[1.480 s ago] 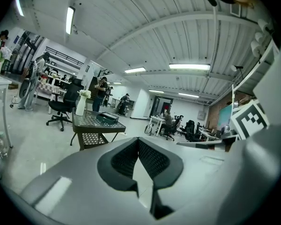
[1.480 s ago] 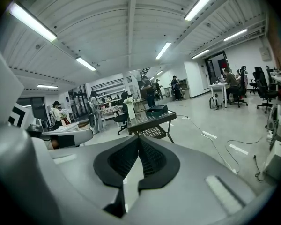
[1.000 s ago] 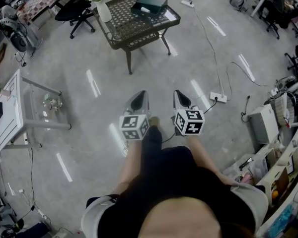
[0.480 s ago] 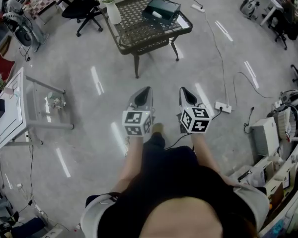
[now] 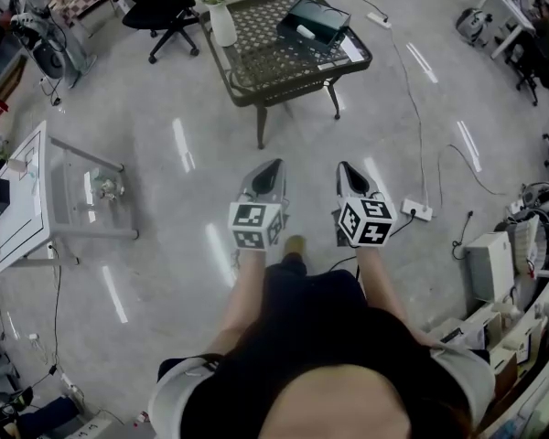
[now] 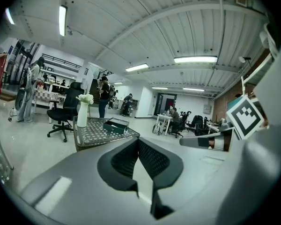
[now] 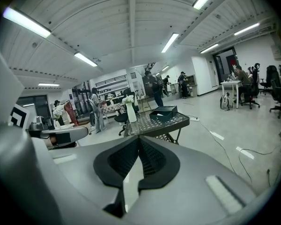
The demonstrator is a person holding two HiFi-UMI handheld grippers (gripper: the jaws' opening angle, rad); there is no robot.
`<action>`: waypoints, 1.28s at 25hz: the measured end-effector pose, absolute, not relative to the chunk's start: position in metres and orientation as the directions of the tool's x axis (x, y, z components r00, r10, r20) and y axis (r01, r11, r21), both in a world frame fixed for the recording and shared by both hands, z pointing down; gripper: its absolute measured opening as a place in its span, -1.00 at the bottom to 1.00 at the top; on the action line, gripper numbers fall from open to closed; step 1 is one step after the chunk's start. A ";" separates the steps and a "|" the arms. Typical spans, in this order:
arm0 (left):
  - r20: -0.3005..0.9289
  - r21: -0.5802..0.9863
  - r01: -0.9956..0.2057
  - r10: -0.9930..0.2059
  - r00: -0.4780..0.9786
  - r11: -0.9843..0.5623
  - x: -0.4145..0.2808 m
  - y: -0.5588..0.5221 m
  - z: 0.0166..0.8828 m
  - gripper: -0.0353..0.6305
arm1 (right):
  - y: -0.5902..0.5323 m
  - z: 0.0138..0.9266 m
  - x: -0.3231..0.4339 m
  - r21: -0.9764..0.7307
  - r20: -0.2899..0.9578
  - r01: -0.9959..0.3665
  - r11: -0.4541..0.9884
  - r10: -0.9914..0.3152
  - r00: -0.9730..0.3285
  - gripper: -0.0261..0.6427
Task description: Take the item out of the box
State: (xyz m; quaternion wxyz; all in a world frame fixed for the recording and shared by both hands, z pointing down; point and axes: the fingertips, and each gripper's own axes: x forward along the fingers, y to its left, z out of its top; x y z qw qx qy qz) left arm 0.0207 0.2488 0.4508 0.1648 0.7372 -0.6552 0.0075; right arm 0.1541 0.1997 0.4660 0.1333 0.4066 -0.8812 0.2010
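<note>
**A:** Where's the box?

**B:** The dark box (image 5: 313, 23) sits on the far right part of the lattice-topped table (image 5: 256, 94), well apart from both grippers, which hang over bare floor in front of the person.

**A:** And the grippers themselves?

**B:** The left gripper (image 5: 273, 165) and the right gripper (image 5: 346, 167) each have their jaws pressed together, with nothing between them. Each gripper view shows that plainly.

**A:** So the item hasn't come out.

**B:** I'd judge not. There's a pale shape inside the box, but it's too small from here to tell what it is.

**A:** What could go wrong from here?

**B:** Reaching the box with the jaws closed would give a shove rather than a grip. The box lies near the table's edge, so a shove might slide it off. Lifting the item one-handed could drag the box up with it, unless the other gripper pins it down. A wide swing on the left might tip the vase (image 5: 222, 26) of white flowers. And the cable (image 5: 398, 90) and power strip (image 5: 414, 210) beside the table could catch a foot
</note>
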 end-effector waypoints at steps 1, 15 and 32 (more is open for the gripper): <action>0.228 0.233 -0.968 -0.963 0.144 -0.090 0.019 0.246 0.451 -0.86 | 0.197 0.466 0.152 -0.249 0.399 -0.770 0.587 -0.663 -0.634 -0.92; 0.251 0.226 -0.966 -0.951 0.179 -0.122 -0.001 0.204 0.466 -0.86 | 0.163 0.479 0.133 -0.267 0.407 -0.782 0.563 -0.670 -0.621 -0.92; 0.254 0.229 -0.960 -0.942 0.219 -0.161 0.009 0.212 0.471 -0.86 | 0.170 0.486 0.147 -0.267 0.436 -0.810 0.523 -0.684 -0.585 -0.92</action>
